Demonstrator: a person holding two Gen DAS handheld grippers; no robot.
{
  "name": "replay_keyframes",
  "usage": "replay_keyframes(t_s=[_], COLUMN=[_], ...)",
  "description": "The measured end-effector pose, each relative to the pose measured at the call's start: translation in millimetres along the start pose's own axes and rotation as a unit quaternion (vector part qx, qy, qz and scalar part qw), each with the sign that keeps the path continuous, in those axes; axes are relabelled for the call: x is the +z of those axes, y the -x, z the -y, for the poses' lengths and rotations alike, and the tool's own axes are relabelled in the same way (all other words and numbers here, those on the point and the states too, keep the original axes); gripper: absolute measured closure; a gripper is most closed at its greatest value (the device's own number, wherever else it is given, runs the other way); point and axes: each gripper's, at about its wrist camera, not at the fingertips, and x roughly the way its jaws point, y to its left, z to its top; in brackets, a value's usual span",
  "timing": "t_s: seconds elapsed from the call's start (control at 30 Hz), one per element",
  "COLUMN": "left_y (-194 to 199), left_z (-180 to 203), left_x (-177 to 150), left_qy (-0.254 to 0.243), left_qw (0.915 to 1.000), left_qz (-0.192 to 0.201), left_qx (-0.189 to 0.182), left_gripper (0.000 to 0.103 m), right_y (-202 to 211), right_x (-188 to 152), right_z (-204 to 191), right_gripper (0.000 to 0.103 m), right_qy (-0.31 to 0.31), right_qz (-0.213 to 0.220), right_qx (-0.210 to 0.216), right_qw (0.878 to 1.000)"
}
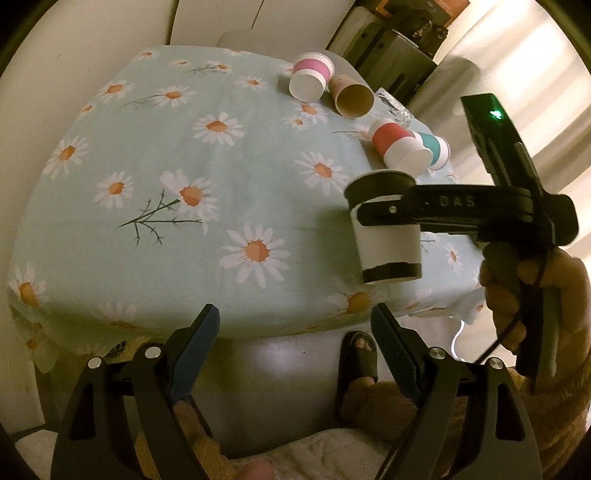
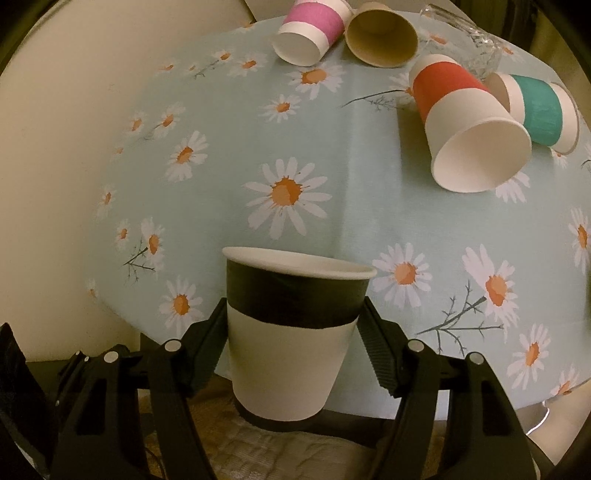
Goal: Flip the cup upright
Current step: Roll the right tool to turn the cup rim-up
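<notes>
A white paper cup with black bands [image 2: 291,332] is held upright, mouth up, between the fingers of my right gripper [image 2: 291,350], above the table's near edge. In the left wrist view the same cup [image 1: 388,243] hangs in the right gripper [image 1: 384,214] over the table's right front part. My left gripper [image 1: 295,354] is open and empty, below the table's front edge, apart from the cup.
The table [image 2: 369,192] has a light blue daisy cloth. Lying on their sides at the far right are a pink cup [image 2: 314,29], a brown cup [image 2: 384,37], a red cup [image 2: 465,122], a teal cup [image 2: 543,107] and a clear glass [image 2: 476,40]. A sandalled foot [image 1: 360,354] is below.
</notes>
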Motion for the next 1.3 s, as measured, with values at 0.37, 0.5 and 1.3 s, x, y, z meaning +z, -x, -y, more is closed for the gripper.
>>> replay_keyframes(t_s=[0.37,0.5,1.3], left_y=[4.2,6.7,17.0], left_z=[-7.6,-15.0,-48.0], left_x=[3.2,5.5,10.5], left_qy=[0.013,0.028,0.09], left_qw=[0.9997,0.9992,0.9947], left_qz=[0.017,0.024,0.046], left_qx=[0.013,0.016,0.016], left_gripper=[0.021,0.021,0.021], right_y=[45.8,62.6,101.6], right_x=[-21.3,-26.0,-83.6], right_z=[-12.3,-19.8,-27.8], right_gripper=[0.035,0.035,0.035], right_qy=[0.033,0.05,0.086], right_qz=[0.088,0.118,0.461], right_qx=[0.008,0.0,-0.023], right_qw=[0.996,0.992,0.883])
